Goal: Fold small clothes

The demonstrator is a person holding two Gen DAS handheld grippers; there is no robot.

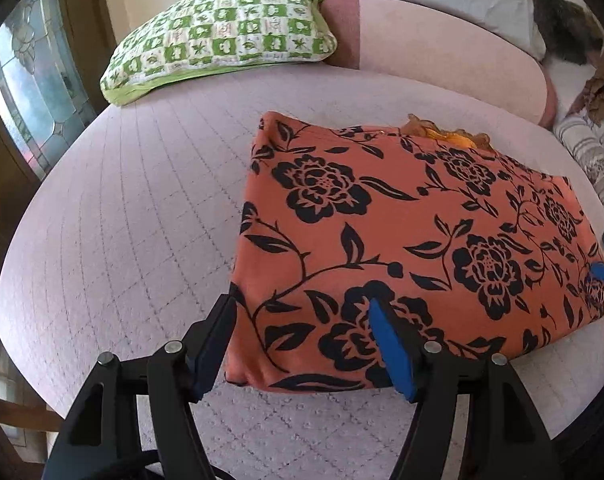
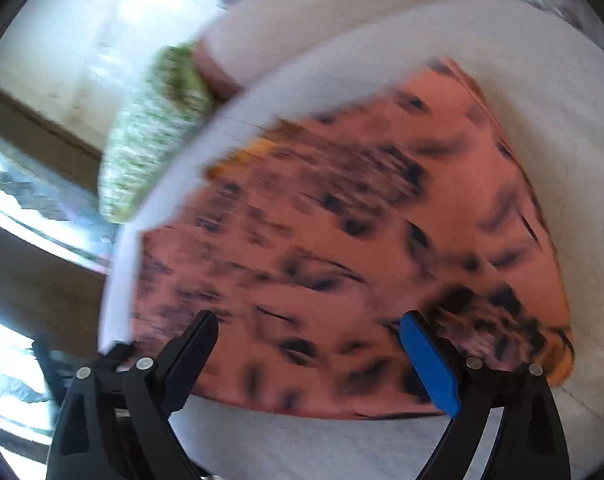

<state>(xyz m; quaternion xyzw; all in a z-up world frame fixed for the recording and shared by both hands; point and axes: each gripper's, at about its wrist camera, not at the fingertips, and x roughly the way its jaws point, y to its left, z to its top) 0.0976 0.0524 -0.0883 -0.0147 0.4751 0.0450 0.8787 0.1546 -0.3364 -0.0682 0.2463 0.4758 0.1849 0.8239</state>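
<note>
folded orange cloth (image 1: pixel 402 240) with black flowers lies flat; left tool (image 1: pixel 302 344) and right tool (image 2: pixel 310 360) gape apart.

Black claws (image 1: pixel 302 312), blue pads (image 1: pixel 390 352), silver screws.

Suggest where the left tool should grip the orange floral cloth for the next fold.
Likely the near-left corner of the orange floral cloth, approached from the near side. The left tool already straddles that edge, open, and the folded layers there look thick and square.
</note>
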